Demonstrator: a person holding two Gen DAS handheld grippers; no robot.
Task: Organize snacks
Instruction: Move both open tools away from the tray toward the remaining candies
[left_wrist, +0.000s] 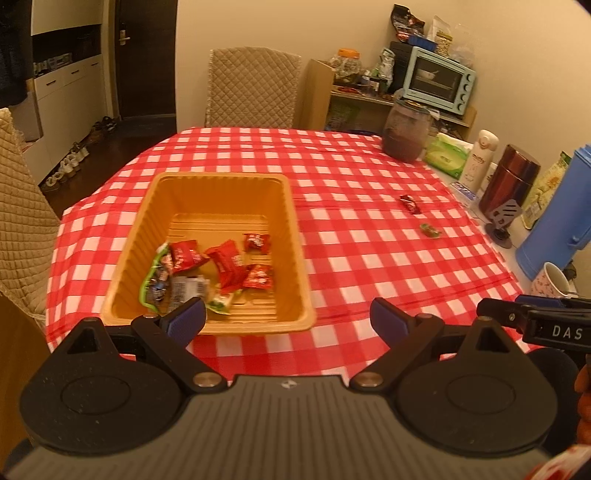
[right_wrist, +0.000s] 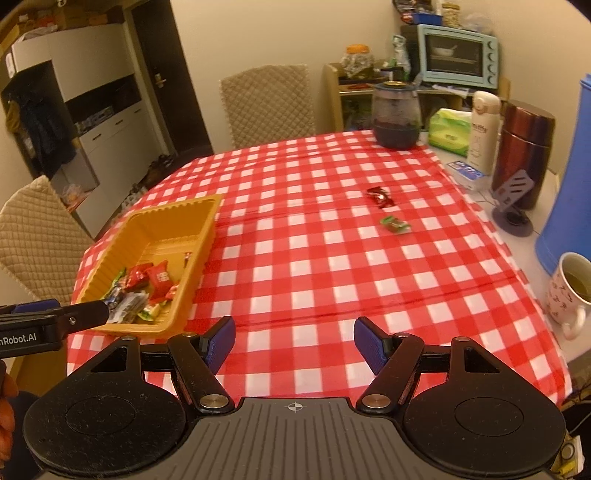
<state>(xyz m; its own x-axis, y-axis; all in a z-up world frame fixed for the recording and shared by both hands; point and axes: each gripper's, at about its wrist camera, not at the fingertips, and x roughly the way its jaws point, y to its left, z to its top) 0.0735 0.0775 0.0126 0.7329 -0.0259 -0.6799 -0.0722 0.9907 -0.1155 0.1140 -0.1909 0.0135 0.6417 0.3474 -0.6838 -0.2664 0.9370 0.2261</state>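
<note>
- My left gripper (left_wrist: 287, 319) hangs over the near edge of the table, its blue pads spread wide with nothing between them.
- My right gripper (right_wrist: 294, 341) is spread apart as well and empty, above the red-and-white checked cloth (right_wrist: 314, 258).
- The orange tray (left_wrist: 301, 280) sits on the cloth to the left, just ahead of my left gripper; inside lie several red snack packets (left_wrist: 225, 264), a green wrapper (left_wrist: 151, 280) and a few silver-looking ones heaped at the near end.
- Two snacks lie loose on the cloth, well apart from the tray toward the right side: a dark red candy (right_wrist: 380, 196) and, near it and closer to me, a green candy (right_wrist: 395, 224).
- Open cloth lies between my right gripper and those two candies; nothing blocks the way.
- Along the right edge stands a row of clutter: a dark glass jar (right_wrist: 396, 114), a green tissue pack (right_wrist: 448, 133), a white flask (right_wrist: 484, 127), a maroon canister (right_wrist: 524, 147), a phone stand (right_wrist: 513, 206), a blue jug (right_wrist: 570, 192) and a patterned mug (right_wrist: 570, 291) with liquid in it.
- The mug is the nearest of these to my right gripper, off to its right on the bare tabletop.
- A quilted chair (left_wrist: 253, 86) stands at the far side, and another at the left.
- Beyond, a shelf holds a pale blue toaster oven (left_wrist: 439, 79).
</note>
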